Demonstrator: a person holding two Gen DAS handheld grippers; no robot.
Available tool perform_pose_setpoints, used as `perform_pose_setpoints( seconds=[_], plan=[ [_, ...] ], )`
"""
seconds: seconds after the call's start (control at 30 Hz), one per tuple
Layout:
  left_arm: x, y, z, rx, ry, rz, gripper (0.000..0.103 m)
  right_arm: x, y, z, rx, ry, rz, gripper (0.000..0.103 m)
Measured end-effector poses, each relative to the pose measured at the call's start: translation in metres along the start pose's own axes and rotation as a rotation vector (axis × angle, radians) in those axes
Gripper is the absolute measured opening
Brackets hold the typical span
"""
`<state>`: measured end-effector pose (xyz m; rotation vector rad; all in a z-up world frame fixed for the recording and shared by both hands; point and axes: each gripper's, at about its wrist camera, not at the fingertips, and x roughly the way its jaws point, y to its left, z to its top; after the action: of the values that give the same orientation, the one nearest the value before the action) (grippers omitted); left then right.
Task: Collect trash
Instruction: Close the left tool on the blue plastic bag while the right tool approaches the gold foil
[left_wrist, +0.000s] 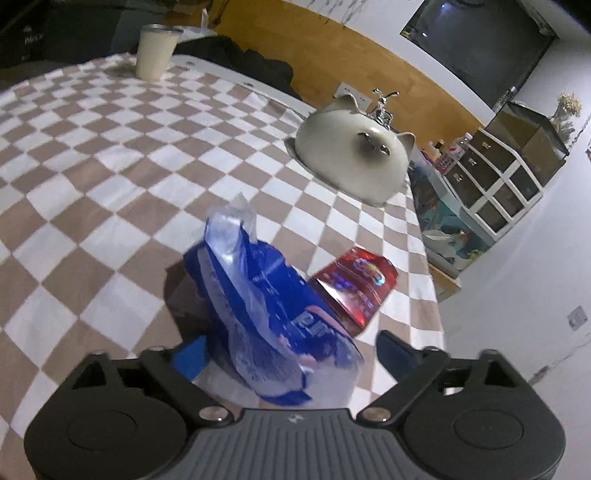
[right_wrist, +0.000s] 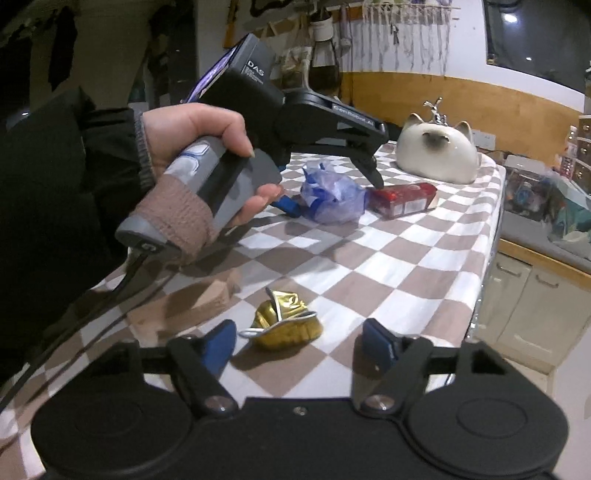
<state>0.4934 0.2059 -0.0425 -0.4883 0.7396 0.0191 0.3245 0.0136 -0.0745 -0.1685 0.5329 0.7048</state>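
Table: a checked cloth (right_wrist: 388, 266) in brown and white covers it, and all the trash lies on top.
Blue bag: a crumpled blue and clear plastic bag (left_wrist: 266, 314) sits in the middle of the table, seen from the other side too (right_wrist: 332, 199).
Red box: a small red packet (left_wrist: 354, 291) lies just right of the blue bag, touching it or almost touching; I cannot tell which.
Gold wrapper: a squashed gold foil wrapper (right_wrist: 284, 325) lies near the front edge, well apart from the other two.
Cat: a white cat-shaped thing (right_wrist: 439, 155) sits at the far end and looks like no trash.
Cup: a pale cup (left_wrist: 157, 51) stands far away on the left.
Left gripper: the left gripper (left_wrist: 291, 354) has its fingers spread wide, one on each side of the blue bag, not squeezing it.
Right gripper: the right gripper (right_wrist: 299, 343) has its fingers spread too, with the gold wrapper just ahead between them, not held.
Step now: I think the left one is about to grab the blue bag.
Next move: it should press its fingers together on the bag gently, since the thin plastic can slip, and take care not to push the red box.
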Motion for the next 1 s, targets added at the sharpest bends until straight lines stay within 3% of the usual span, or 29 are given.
perform_pose_setpoints(
  seconds=[0.13,0.17,0.3,0.37,0.67,1.0],
  plan=[
    [0.001,-0.002,-0.001,0.035,-0.028,0.037,0.066,0.001,0.005,0.002,0.003,0.017,-0.021,0.076],
    [0.001,-0.002,-0.001,0.05,-0.03,0.042,0.057,0.002,0.006,0.002,-0.002,0.018,-0.029,0.075],
    [-0.004,0.0,-0.004,0.069,-0.035,0.052,0.033,-0.003,0.011,0.002,-0.002,0.009,-0.04,0.042],
    [-0.011,0.002,-0.007,0.086,-0.039,0.045,0.027,-0.003,0.01,0.002,0.005,0.012,-0.039,0.042],
    [-0.065,0.0,-0.033,0.253,-0.118,0.081,0.02,-0.018,0.011,-0.002,0.041,0.011,-0.055,0.041],
    [-0.125,-0.007,-0.071,0.351,-0.159,0.121,0.02,-0.051,0.008,-0.005,0.1,-0.031,-0.098,0.04]
  ],
)
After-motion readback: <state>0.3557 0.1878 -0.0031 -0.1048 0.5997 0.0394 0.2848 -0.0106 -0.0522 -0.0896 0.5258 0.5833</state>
